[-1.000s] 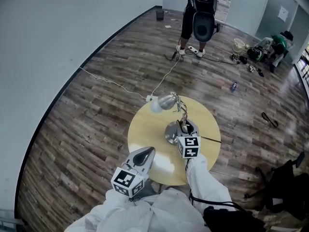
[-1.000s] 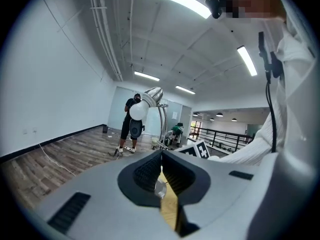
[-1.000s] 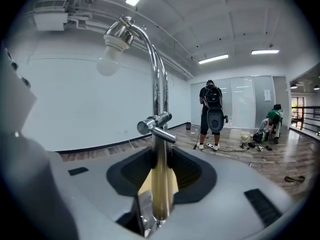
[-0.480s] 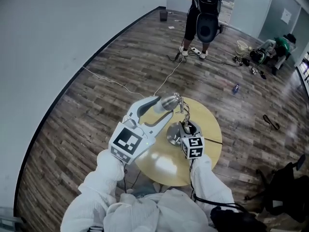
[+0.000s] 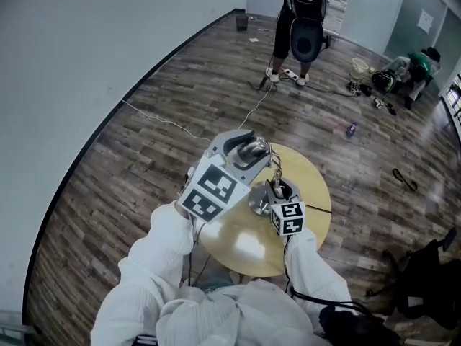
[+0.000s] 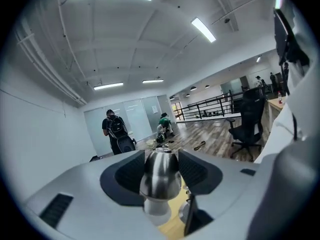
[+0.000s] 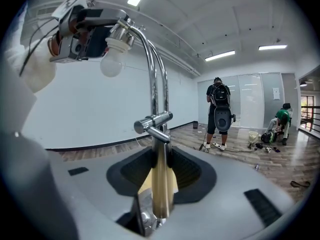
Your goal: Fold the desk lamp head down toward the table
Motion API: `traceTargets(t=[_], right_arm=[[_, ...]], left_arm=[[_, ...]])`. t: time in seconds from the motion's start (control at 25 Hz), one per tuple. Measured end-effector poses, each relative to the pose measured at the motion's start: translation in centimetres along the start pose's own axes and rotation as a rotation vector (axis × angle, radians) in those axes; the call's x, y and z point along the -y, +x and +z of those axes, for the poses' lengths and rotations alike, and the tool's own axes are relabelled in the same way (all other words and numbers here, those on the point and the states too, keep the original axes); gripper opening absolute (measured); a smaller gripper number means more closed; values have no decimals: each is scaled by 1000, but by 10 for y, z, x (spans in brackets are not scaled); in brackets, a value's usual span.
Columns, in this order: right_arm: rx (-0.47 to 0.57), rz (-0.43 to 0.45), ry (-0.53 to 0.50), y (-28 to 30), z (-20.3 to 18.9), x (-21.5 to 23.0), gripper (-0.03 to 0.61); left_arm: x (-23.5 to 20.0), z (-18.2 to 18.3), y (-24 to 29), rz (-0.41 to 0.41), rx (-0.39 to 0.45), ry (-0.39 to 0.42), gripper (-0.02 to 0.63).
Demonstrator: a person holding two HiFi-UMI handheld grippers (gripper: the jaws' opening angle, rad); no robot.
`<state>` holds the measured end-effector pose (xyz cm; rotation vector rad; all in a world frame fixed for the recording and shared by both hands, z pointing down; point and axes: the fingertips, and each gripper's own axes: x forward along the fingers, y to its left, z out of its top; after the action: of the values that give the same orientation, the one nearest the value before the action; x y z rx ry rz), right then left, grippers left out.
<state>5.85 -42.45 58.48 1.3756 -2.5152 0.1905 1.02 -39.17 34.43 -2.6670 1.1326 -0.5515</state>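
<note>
A chrome desk lamp stands on a round yellow table [image 5: 310,225], its base [image 5: 257,202] near the middle. My right gripper [image 5: 279,192] is shut on the lamp's upright post [image 7: 160,184], which runs straight between the right gripper's [image 7: 159,169] pads. The left gripper [image 5: 245,146] is raised at the lamp head [image 5: 253,150]. In the left gripper view the chrome lamp head [image 6: 160,176] sits between the left gripper's [image 6: 160,164] jaws, which are opening. From the right gripper view the lamp head [image 7: 117,33] and white bulb [image 7: 111,63] show at upper left, flanked by those jaws.
A white cord [image 5: 248,110] runs from the table across the wood floor toward a standing person with a backpack [image 5: 302,20]. Bags and small items [image 5: 392,78] lie at the far right. A dark bag [image 5: 425,283] sits at lower right. A curved wall borders the left.
The left gripper rose from the table's near edge up to the lamp head, rolled, and its jaws went from shut to wide. The right gripper kept still on the post.
</note>
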Motion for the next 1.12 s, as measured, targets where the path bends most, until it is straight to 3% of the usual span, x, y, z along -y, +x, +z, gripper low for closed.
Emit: traceTargets(t=[0.32, 0.72, 0.84, 1.12], right_arm=[[4, 11, 8, 0, 0, 4, 123], [24, 48, -4, 1, 1, 1, 123], [14, 68, -13, 4, 1, -1, 123], [9, 77, -28, 4, 1, -1, 123]], left_arm=[[-14, -27, -10, -10, -91, -79, 207], [-31, -110, -36, 34, -173, -251, 207], [-35, -135, -38, 14, -160, -288, 207], [-31, -188, -31, -44, -227, -418, 210]])
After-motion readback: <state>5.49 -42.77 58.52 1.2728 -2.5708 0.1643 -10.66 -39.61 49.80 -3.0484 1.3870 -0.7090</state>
